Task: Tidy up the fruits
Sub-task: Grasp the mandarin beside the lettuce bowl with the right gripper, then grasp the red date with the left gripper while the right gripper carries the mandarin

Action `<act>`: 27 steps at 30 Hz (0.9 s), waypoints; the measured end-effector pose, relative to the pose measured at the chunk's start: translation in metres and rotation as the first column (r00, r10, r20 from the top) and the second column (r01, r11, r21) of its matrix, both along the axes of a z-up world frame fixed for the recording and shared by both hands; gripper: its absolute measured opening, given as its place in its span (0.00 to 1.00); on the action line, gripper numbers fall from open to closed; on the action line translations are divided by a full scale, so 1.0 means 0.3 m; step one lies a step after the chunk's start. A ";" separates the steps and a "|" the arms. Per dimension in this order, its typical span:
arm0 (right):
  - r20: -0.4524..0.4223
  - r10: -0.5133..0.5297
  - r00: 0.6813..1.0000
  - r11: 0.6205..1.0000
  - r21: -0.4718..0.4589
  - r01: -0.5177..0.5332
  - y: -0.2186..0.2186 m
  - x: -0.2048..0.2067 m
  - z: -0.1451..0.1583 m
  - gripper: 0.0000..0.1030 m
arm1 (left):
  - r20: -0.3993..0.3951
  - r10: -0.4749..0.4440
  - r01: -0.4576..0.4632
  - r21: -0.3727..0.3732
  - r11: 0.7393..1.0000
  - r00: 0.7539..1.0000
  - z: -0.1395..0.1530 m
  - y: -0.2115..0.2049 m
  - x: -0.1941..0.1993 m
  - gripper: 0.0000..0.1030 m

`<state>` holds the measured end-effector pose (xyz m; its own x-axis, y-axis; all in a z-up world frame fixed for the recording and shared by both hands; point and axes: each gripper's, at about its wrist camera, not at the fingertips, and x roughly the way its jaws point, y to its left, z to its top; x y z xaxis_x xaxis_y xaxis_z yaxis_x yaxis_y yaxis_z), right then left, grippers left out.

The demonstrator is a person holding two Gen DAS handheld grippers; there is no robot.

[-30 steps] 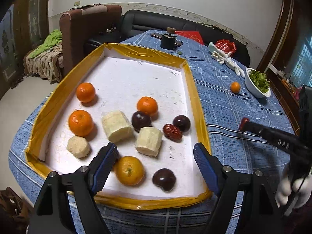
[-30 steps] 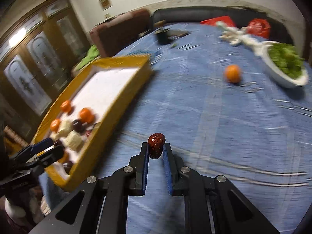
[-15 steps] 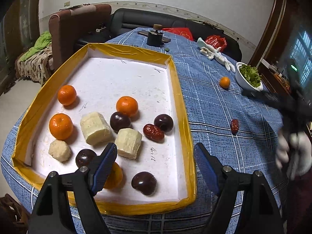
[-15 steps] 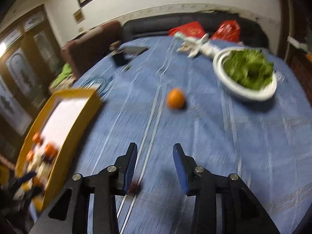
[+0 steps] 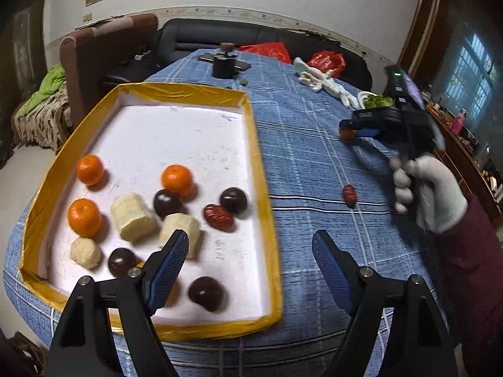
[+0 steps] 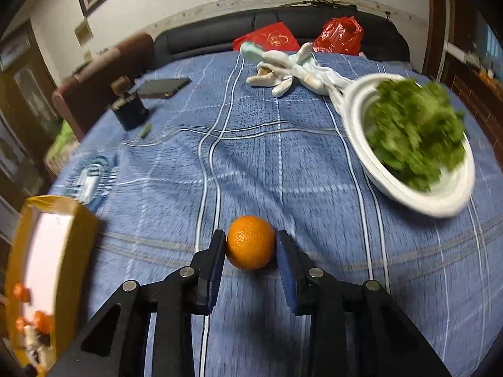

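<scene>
A yellow-rimmed white tray point(image 5: 257, 160) holds several oranges, dark plums, pale cut chunks and one red date point(image 5: 218, 217). My left gripper point(image 5: 250, 267) is open and empty above the tray's near right corner. A second red date point(image 5: 349, 194) lies on the blue cloth right of the tray. My right gripper point(image 6: 251, 251) has its blue pads on both sides of a loose orange point(image 6: 251, 242) that sits on the cloth; the jaws touch or nearly touch it. In the left wrist view the right gripper point(image 5: 347, 125) is at the orange point(image 5: 345, 133).
A white bowl of greens point(image 6: 411, 154) stands right of the orange. A black jar point(image 6: 129, 110), a phone point(image 6: 163, 87), white gloves point(image 6: 292, 70) and red bags point(image 6: 339, 36) lie at the table's far side. The tray's corner point(image 6: 53, 220) shows at left.
My right gripper let go of the red date, which now lies on the cloth, moved forward to the loose orange and closed around it. My left gripper shifted right, still open.
</scene>
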<state>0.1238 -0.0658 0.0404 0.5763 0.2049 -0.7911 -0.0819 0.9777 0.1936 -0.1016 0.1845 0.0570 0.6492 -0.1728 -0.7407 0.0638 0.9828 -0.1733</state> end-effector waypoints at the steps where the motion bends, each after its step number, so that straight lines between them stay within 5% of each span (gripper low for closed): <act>1: 0.002 0.004 1.000 0.999 0.032 -0.004 -0.019 -0.036 0.011 0.34 | -0.002 -0.012 0.012 -0.003 1.000 1.000 0.000 -0.013 0.004 0.78; 5: 0.045 0.032 0.999 0.991 0.132 -0.037 -0.099 -0.246 0.059 0.35 | -0.004 -0.079 0.078 -0.030 0.996 0.997 -0.003 -0.100 0.034 0.77; 8: 0.090 0.016 0.996 0.983 0.181 -0.032 -0.155 -0.384 0.063 0.35 | -0.022 -0.135 0.134 -0.014 0.991 0.991 -0.017 -0.193 0.073 0.60; 11: 0.126 -0.024 0.992 0.984 0.177 0.001 -0.185 -0.424 0.041 0.35 | -0.028 -0.184 0.184 -0.011 0.983 0.983 -0.029 -0.276 0.120 0.60; 21: 0.040 -0.029 0.999 0.969 0.248 0.018 -0.244 -0.378 -0.031 0.35 | -0.079 -0.209 0.215 0.073 0.974 0.975 -0.127 -0.443 0.296 0.59; 23: 0.055 -0.023 0.998 0.971 0.237 0.009 -0.236 -0.385 -0.021 0.35 | -0.095 -0.210 0.218 0.087 0.972 0.973 -0.147 -0.457 0.312 0.48; 25: 0.062 -0.021 0.998 0.972 0.236 0.006 -0.232 -0.388 -0.018 0.35 | -0.085 -0.200 0.211 0.148 0.966 0.976 -0.157 -0.472 0.313 0.17; 27: 0.061 -0.020 0.998 0.972 0.233 0.005 -0.231 -0.391 -0.021 0.35 | -0.081 -0.197 0.208 0.150 0.967 0.977 -0.156 -0.465 0.312 0.18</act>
